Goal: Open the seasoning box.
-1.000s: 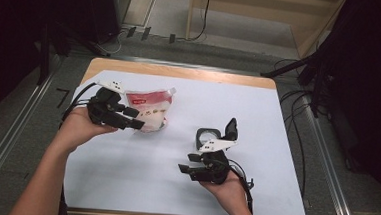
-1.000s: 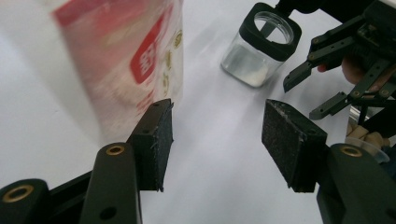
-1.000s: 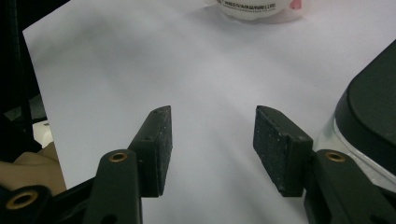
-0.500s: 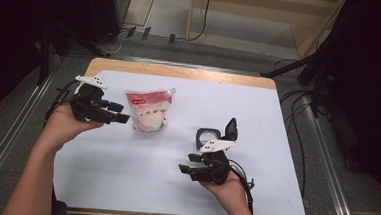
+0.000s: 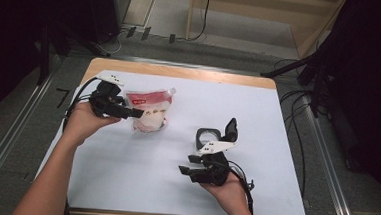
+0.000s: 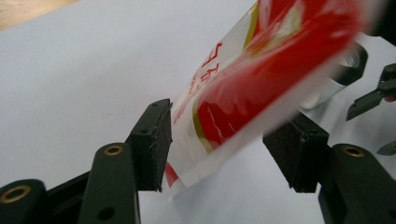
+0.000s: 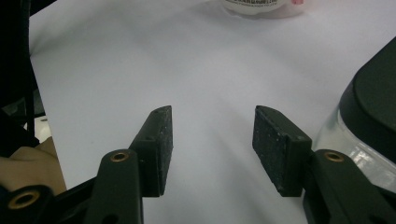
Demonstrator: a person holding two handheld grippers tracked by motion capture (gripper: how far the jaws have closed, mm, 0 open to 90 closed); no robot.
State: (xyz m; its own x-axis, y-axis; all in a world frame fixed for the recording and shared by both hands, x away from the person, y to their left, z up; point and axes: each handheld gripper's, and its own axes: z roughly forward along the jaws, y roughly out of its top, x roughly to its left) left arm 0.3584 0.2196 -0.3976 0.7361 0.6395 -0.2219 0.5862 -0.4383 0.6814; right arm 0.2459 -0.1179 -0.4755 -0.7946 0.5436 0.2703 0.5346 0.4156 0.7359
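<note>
A red and white pouch [image 5: 151, 110] stands on the white table sheet [image 5: 124, 178] at the left. My left gripper [image 5: 136, 112] reaches it from the left. In the left gripper view the pouch's [image 6: 261, 79] lower corner lies between the jaws of my left gripper [image 6: 224, 151], which is open; the left pad [image 6: 156, 140] is at the pouch's edge and the right pad [image 6: 292, 154] is apart from it. My right gripper [image 5: 185, 164] rests open near the front, pointing left. In its own view the right gripper [image 7: 212, 140] has nothing between its fingers.
A small clear container [image 5: 208, 135] with a black flip lid [image 5: 231, 130] raised stands just beyond my right gripper; it is at the right edge of the right gripper view [image 7: 373, 107]. Cables trail off both table sides. Bare sheet lies at front left and back right.
The left gripper drew back left from the pouch, then came right again so its jaws straddle the pouch's edge. The pouch stands more upright. The right gripper has not moved.
</note>
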